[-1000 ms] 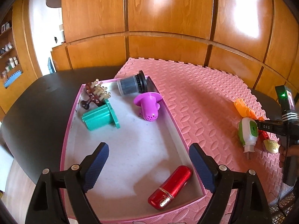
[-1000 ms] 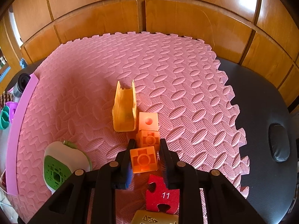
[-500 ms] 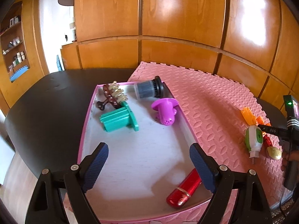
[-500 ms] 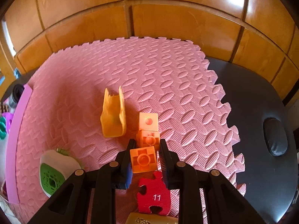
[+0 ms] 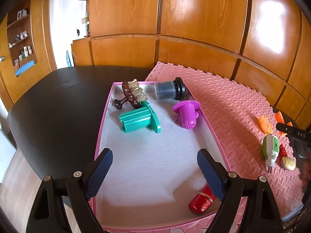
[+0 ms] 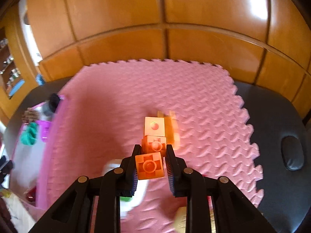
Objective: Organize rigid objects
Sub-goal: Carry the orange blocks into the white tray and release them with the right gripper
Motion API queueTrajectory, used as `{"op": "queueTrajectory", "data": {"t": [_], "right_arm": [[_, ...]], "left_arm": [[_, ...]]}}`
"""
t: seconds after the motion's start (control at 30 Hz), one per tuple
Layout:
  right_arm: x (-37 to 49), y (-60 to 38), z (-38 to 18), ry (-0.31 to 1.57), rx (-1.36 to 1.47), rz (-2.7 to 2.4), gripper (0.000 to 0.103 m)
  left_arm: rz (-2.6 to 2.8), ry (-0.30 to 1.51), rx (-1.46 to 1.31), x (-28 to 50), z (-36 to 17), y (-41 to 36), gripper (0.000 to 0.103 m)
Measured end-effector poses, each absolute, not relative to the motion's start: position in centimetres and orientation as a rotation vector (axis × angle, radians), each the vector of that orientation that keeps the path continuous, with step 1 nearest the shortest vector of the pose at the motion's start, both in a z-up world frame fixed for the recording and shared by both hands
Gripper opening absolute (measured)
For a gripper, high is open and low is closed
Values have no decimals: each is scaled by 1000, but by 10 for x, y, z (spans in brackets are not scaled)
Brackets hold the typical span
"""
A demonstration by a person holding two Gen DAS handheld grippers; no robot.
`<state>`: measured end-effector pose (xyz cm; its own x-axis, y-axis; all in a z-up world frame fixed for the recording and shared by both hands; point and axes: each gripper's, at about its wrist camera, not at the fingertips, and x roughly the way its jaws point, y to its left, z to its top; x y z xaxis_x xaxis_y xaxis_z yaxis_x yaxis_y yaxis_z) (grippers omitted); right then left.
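Pinching a stack of orange plastic building blocks (image 6: 151,151), the right gripper (image 6: 152,166) has its fingers pressed on the nearest block's sides; the stack sticks out past the tips, above the pink foam puzzle mat (image 6: 175,97). View is blurred, so whether the stack clears the mat can't be told.

Left gripper (image 5: 154,170) hangs over the near end of the pink-rimmed shallow cardboard tray (image 5: 101,134), fingers spread wide, nothing btwn them.

Inside tray, near right corner: red glossy lipstick-shaped tube (image 5: 202,202), partly behind the right finger. Further in, mid-tray: teal plastic flanged spool (image 5: 139,119) lying on its side, w/ purple plastic perforated strainer plug (image 5: 187,114) to its right. Far end: brown wooden-pegged massage brush (image 5: 131,96) at left, grey-and-black cylindrical filter cup (image 5: 169,90) at right.

Right of tray on the mat: white-and-green plug-in device (image 5: 270,149), gold oval piece (image 5: 289,163) just beside it, orange plastic clip (image 5: 264,123) farther off.

Mat and tray sit on a black surface (image 5: 58,101); wood panelling beyond.
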<state>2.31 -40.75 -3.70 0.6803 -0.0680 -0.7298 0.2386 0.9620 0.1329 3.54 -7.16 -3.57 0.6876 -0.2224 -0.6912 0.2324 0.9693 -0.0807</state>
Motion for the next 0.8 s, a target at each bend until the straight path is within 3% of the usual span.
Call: {"op": "queueTrajectory", "data": {"t": [0.33, 0.8], "right_arm": [[58, -283, -18, 794, 162, 175, 24], [106, -201, -75, 952, 41, 238, 24]], "left_arm": [[-156, 745, -48, 42, -30, -26, 89], [-80, 780, -94, 45, -44, 8, 89]]}}
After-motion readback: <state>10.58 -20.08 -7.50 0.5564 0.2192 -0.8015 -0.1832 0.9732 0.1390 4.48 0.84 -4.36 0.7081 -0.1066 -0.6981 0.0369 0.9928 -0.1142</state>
